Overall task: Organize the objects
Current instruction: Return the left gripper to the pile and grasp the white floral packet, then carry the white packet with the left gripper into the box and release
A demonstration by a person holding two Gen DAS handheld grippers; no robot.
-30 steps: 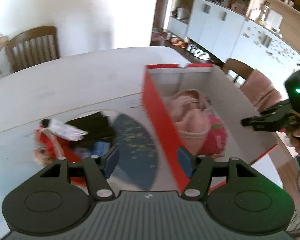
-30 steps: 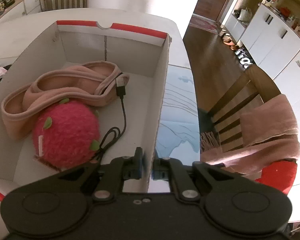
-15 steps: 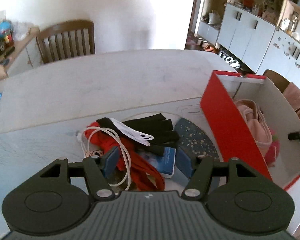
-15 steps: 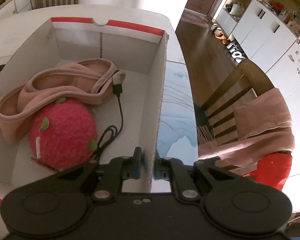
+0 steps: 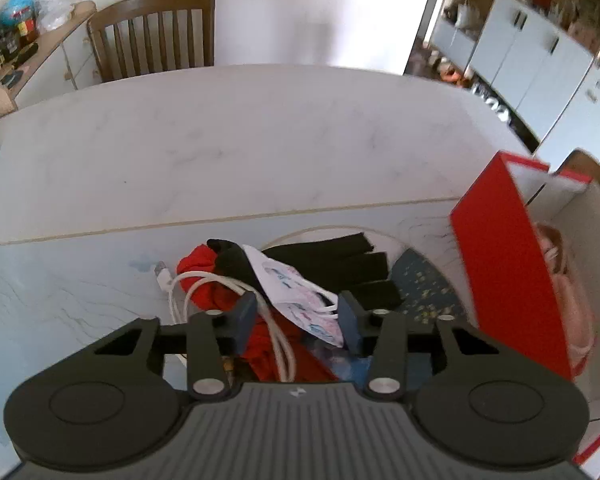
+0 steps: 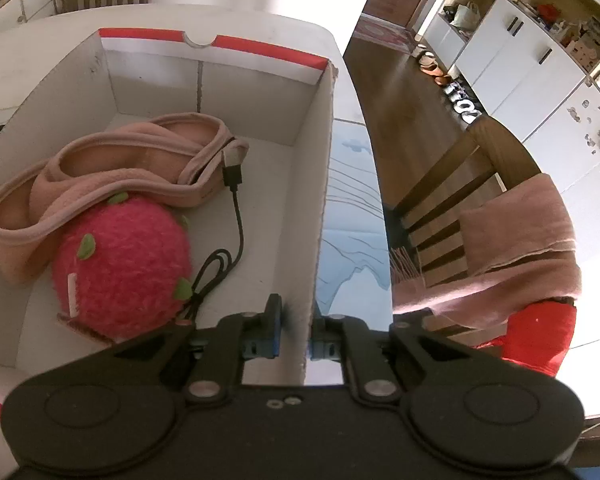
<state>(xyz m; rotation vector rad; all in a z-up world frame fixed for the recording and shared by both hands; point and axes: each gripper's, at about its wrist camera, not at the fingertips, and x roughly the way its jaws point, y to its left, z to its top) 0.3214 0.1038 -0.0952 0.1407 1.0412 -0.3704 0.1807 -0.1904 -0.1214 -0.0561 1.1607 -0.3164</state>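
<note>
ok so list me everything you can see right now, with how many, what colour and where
box: one, red outside, white inside, on the table's right side
headband: one, pink, in the box
plush ball: one, pink with green bits, in the box
black cable: one, in the box
white cable: one, in the pile left of the box
red cloth: one, in the pile
black gloves: in the pile, count unclear
face mask: one, white with print, on the pile
chairs: two, brown, around the table
left tool: black, jaws just closing over the pile
right tool: black, clamped on the box wall
</note>
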